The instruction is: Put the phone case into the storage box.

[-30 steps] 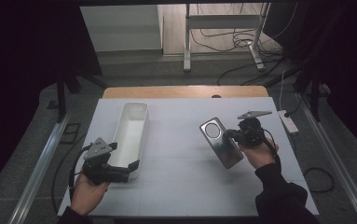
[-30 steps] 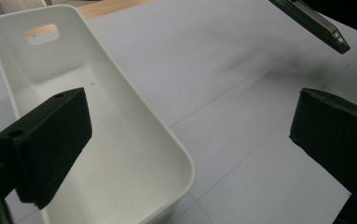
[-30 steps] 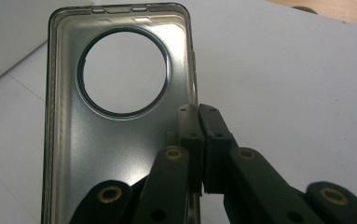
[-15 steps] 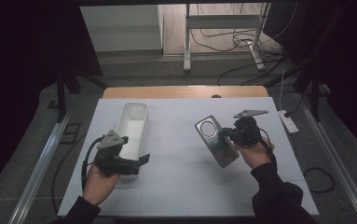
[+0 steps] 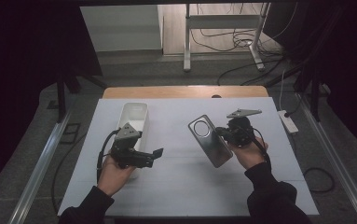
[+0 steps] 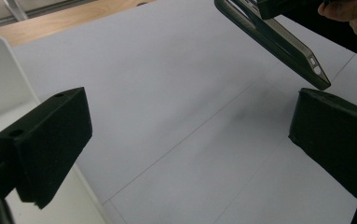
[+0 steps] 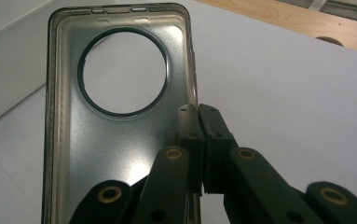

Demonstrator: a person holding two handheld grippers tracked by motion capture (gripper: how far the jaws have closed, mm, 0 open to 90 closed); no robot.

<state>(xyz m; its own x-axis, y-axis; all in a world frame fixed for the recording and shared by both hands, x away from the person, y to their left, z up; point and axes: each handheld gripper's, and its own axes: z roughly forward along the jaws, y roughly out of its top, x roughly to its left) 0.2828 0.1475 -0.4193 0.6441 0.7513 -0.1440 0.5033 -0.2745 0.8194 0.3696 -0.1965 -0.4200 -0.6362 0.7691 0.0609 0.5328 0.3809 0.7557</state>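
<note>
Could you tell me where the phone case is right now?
The phone case is right of centre in the high view, clamped by the right gripper above the table, right of the white tray.

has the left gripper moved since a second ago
Yes. In the high view the left gripper has slid right along the white tray, from its near-left corner toward the table's middle.

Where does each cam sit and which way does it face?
High view: fixed above the person's side, looking forward and down on the white table; both forearms, left gripper, right gripper.
Left gripper view: rides the left gripper, looks along its open jaws across the table toward the phone case.
Right gripper view: rides the right gripper, looks along its shut jaws pinching the case's edge.
Shared: all three show the phone case and white tray.
</note>
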